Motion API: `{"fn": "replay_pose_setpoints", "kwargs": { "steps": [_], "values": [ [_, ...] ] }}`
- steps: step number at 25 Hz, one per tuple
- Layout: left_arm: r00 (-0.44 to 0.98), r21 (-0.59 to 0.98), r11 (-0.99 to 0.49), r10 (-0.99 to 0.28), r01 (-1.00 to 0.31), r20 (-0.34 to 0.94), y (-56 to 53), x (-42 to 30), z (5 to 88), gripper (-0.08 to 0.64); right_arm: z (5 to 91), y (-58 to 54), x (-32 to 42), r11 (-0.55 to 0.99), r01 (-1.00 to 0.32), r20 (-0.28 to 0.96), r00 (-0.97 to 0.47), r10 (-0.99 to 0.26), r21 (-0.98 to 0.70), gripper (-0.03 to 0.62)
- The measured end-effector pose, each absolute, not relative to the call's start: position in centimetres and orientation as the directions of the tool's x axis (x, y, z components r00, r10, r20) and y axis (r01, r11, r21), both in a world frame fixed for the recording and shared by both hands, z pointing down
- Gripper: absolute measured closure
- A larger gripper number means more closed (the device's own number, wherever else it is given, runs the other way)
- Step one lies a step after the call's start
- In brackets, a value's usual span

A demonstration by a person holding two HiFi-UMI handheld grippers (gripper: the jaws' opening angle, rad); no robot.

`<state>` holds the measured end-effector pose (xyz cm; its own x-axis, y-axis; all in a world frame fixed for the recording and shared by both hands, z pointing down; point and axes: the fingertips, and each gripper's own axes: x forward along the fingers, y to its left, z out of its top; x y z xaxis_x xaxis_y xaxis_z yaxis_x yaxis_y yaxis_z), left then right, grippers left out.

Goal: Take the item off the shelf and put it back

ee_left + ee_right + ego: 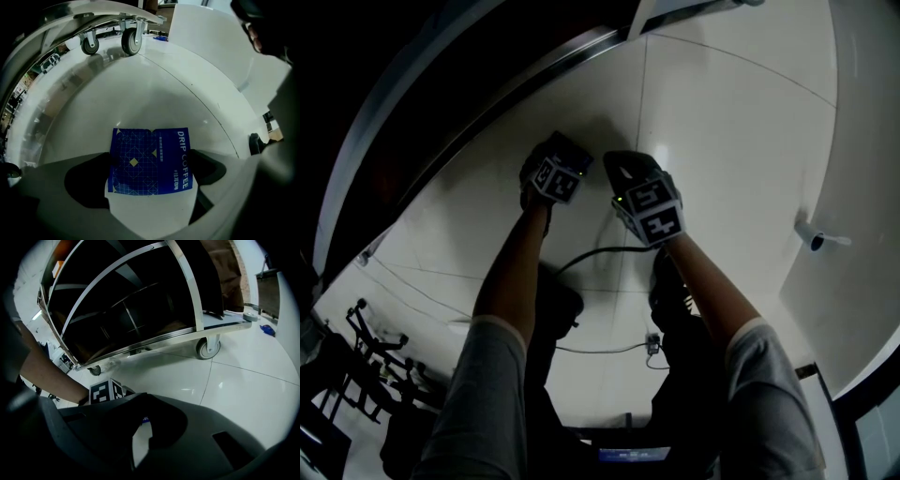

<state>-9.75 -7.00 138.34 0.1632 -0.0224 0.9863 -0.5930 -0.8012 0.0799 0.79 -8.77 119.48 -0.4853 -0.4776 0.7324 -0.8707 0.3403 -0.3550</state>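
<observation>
White tile floor point(154, 93), wheeled shelf point(140, 301) nearby. Left hand-held gripper point(152, 168) clamped on blue drip coffee pkt point(150, 161), held low over floor. Right hand-held gripper point(142, 430) nearly closed, apparently holding nothing, just beside it. Judging: take-off looks done; putting pkt back on shelf is left.

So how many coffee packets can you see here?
1: the blue drip coffee packet is held between the left gripper's jaws. The cart's shelves are too dark to rule out more.
</observation>
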Motion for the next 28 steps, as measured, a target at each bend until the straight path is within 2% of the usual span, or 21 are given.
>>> {"fn": "replay_pose_setpoints", "kwargs": {
  "steps": [7, 13, 18, 28],
  "values": [
    [0.141, 0.056, -0.807, -0.034, -0.588, 0.989, -7.1, -9.9, 138.4, 0.033, 120.0, -8.3, 1.0, 0.34, -0.871, 0.734, -0.484, -0.476, -0.354, 0.583],
    [0.138, 0.051, -0.809, -0.037, -0.586, 0.99, -7.5, -10.2, 138.1, 0.126, 120.0, -8.5, 1.4, 0.317, -0.881, 0.737, -0.469, -0.487, -0.351, 0.583],
    [0.142, 0.04, -0.818, -0.052, -0.574, 0.989, -7.5, -10.2, 137.4, 0.289, 120.2, -8.5, 1.3, 0.322, -0.884, 0.746, -0.461, -0.481, -0.339, 0.583],
    [0.175, 0.059, -0.812, -0.054, -0.58, 0.983, -7.2, -10.0, 135.8, 0.351, 119.6, -8.5, 1.5, 0.311, -0.888, 0.744, -0.455, -0.49, -0.338, 0.583]
  ]
}}
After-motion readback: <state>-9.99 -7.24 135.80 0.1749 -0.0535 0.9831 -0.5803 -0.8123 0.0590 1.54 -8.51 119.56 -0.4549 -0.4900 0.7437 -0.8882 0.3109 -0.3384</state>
